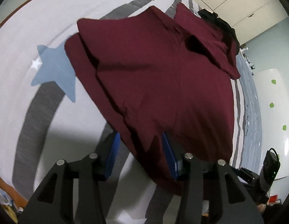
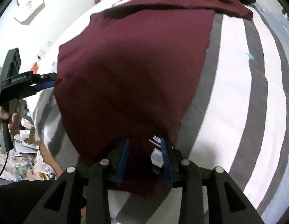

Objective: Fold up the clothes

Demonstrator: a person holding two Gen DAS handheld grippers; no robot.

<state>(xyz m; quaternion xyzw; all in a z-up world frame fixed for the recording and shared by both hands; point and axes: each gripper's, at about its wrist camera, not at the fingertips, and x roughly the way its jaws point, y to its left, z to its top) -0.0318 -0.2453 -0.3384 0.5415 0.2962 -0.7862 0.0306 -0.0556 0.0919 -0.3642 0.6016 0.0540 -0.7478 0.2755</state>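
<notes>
Shirt [image 1: 153, 78]: maroon, lying spread over the bedspread [image 1: 23, 37], hem end raised toward both grippers, collar end lying far off beside a black garment [image 1: 221, 24]. A sleeve is folding in across the far part of the body. White labels [image 2: 156, 155] are showing inside the near edge in the right wrist view.

Left gripper [image 1: 142, 149]: blue fingers [image 1: 112, 149] standing well apart, the shirt's corner draping between them; whether either pad is pressing the cloth is hard to judge, as the fabric is covering the right finger's tip. Seen from the right wrist view, this gripper [image 2: 51, 81] is reaching the shirt's left edge, its tips touching the cloth.

Right gripper [image 2: 144, 158]: fingers spread wide, the shirt's near edge and labels lying in the gap, cloth sagging below.

Bedspread: white with grey stripes and blue stars [image 1: 54, 69].

Cabinet [image 1: 237, 1]: cream doors, standing beyond the bed.

Floor clutter [image 2: 23, 153]: papers and bags lying beside the bed.
</notes>
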